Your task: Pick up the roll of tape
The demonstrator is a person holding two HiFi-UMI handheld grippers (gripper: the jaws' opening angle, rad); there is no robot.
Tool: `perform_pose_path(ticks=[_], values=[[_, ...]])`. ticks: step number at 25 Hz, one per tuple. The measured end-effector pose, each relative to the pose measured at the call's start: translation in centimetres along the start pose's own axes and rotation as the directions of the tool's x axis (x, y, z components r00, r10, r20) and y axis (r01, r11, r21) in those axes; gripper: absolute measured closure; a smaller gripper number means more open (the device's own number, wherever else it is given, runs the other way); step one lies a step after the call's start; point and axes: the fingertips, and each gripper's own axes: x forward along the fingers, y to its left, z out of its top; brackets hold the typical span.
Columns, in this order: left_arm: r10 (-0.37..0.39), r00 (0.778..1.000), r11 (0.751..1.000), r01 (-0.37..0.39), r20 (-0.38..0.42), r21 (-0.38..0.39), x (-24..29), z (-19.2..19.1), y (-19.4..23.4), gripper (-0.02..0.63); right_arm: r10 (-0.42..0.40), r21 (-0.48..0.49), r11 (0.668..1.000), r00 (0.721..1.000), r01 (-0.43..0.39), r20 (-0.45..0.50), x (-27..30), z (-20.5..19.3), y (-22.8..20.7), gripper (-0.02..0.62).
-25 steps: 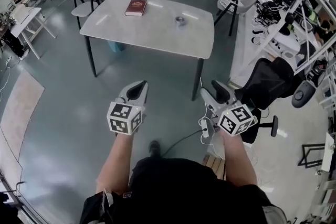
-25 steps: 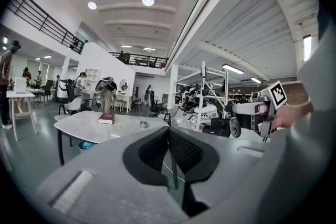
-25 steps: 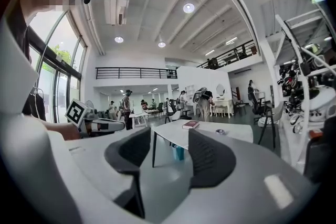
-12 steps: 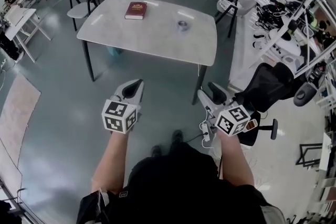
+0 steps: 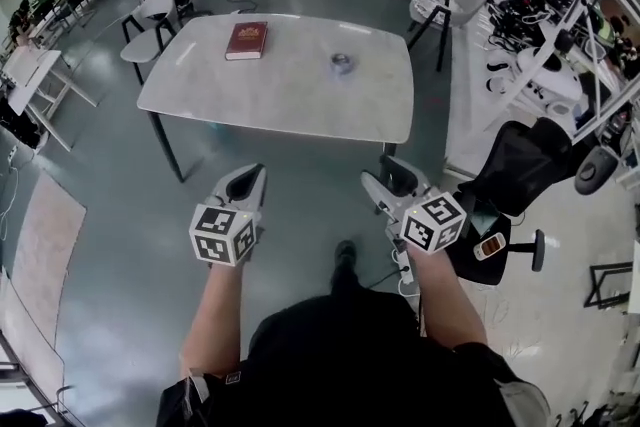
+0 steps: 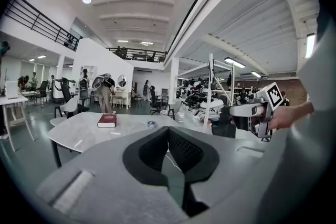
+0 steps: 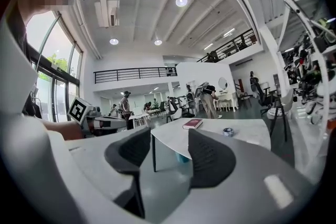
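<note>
The roll of tape (image 5: 343, 63) is a small silvery ring lying on the white table (image 5: 290, 105), right of its middle; it also shows small and far off in the left gripper view (image 6: 151, 124) and the right gripper view (image 7: 228, 132). My left gripper (image 5: 256, 175) hangs over the floor short of the table's near edge, its dark pads (image 6: 181, 149) pressed together with nothing between them. My right gripper (image 5: 385, 177) is level with it, near the table's front right leg, its jaws standing apart and empty (image 7: 169, 136). Both are well short of the tape.
A red book (image 5: 246, 40) lies on the table's far left. A black office chair (image 5: 520, 165) stands close on my right, beside racks of equipment. White chairs (image 5: 150, 10) stand left of the table. A power strip and cable (image 5: 405, 265) lie on the floor by my feet.
I have walked toward the table, which now sits closer and lower in the head view. Both grippers came along with me; their jaws have not changed.
</note>
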Motion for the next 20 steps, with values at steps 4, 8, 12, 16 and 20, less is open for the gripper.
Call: perform_pose_path(ticks=[4,8,12,16,20], values=[[-0.039,0.998,0.999,0.038,-0.04,-0.004,6.7,0.8,0.1,0.595,-0.005,0.023,1.0,1.0,0.005,-0.011,2.4,0.5,-5.6,0.376],[-0.062,0.995,0.998,0.062,-0.074,-0.004,14.4,1.7,0.1,0.595,-0.011,0.059,0.998,0.999,0.013,-0.03,4.5,0.6,-12.6,0.374],[-0.074,0.992,0.997,0.075,-0.103,0.007,21.1,2.9,0.3,0.595,-0.001,0.078,0.997,1.0,0.003,-0.026,6.6,1.6,-18.5,0.376],[-0.065,0.993,0.998,0.066,-0.095,0.01,26.1,4.4,0.5,0.595,0.035,0.077,0.996,0.999,-0.032,-0.035,8.7,2.3,-22.6,0.376],[-0.062,0.994,0.998,0.063,-0.094,0.005,29.2,5.2,1.9,0.595,0.055,0.091,0.995,0.998,-0.05,-0.044,11.2,2.5,-24.6,0.374]])
